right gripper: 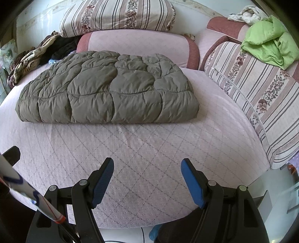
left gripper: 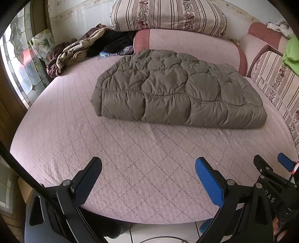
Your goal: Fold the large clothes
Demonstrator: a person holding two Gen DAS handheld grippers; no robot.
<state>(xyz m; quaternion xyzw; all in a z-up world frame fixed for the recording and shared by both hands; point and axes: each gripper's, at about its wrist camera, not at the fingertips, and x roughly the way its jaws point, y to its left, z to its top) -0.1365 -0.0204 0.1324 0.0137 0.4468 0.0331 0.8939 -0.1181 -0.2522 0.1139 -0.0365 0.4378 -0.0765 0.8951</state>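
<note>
- Across the bed [left gripper: 56, 130], toward its far edge, lies one folded olive quilted coat [left gripper: 173, 89], a thick rectangular bundle with its folded side facing the near edge.
- Left wrist view only: a stained-glass window [left gripper: 20, 71] past the bed's left edge, and the tips of the right hand-held gripper [left gripper: 269, 162] low at the right of the picture.
- Right wrist view only: a green garment [right gripper: 269, 46] spread fully in sight on the striped cushion [right gripper: 261, 97] along the bed's right edge, with a pale crumpled cloth [right gripper: 246, 15] behind it; the left view catches just a sliver of the green.
- The coat's surface is puffy, stitched into rounded, irregular panels; the fabric is matte, lightly creased, and the bundle's corners sag onto the pink quilted bed cover.
- Both views share one striped floral pillow [left gripper: 166, 15] on top of the pink bolster [left gripper: 186, 41] at the bed's far edge, and one heap of brown and black clothes [left gripper: 74, 50] at the far left corner.
- Left hand-held gripper [left gripper: 148, 166]: its two fingers are spread wide over the near edge of the bed, nothing between them, well apart from the coat.
- Right hand-held gripper [right gripper: 147, 166]: its two blue-padded fingers [right gripper: 192, 185] likewise stand apart and empty above the near edge, clear of the coat.
- Count: one coat, two hand-held grippers, two striped cushions or pillows.
</note>
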